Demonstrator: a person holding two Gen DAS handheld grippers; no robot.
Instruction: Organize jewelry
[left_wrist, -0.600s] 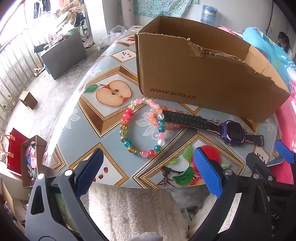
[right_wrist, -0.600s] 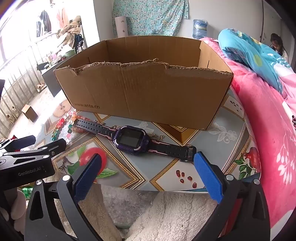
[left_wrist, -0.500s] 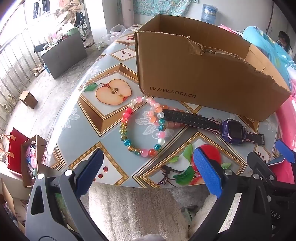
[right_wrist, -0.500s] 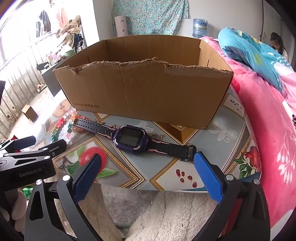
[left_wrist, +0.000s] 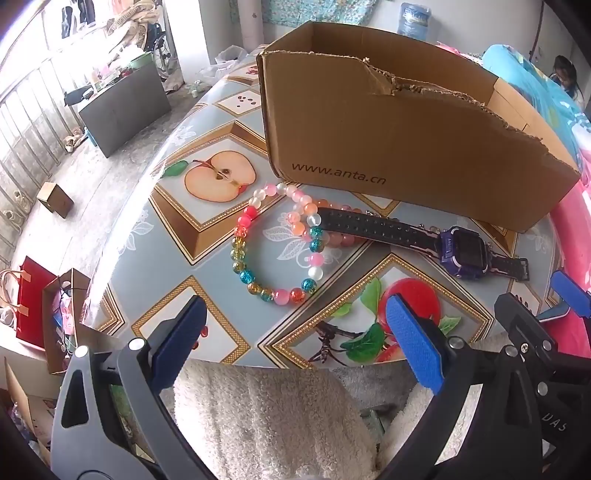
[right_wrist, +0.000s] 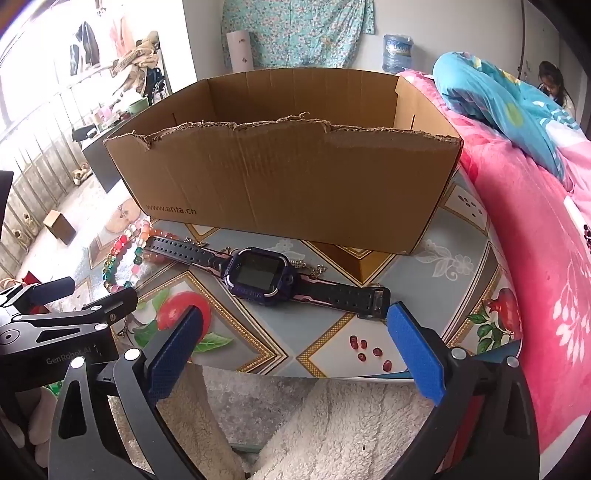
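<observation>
Lying crosswise just ahead of the wide-open, empty right claw (right_wrist: 293, 341), the watch (right_wrist: 260, 275) is neared more than by the equally open left claw (left_wrist: 293, 339).

Daylit, bright overall. Strongest light entering from the upper left of the cardboard box (left_wrist: 406, 147), in both views; railings and floor there washed out, near overexposed. Pale glare across the glossy table (left_wrist: 177, 236) left of the box. Soft shadow under the box's near wall (right_wrist: 288, 192) in the right wrist view, that wall darker than its rim. Heavy fisheye bending: table edge curved, dark vignette in the corners. Sharp focus around the box; slight softness and purple fringing toward the far edges.
</observation>
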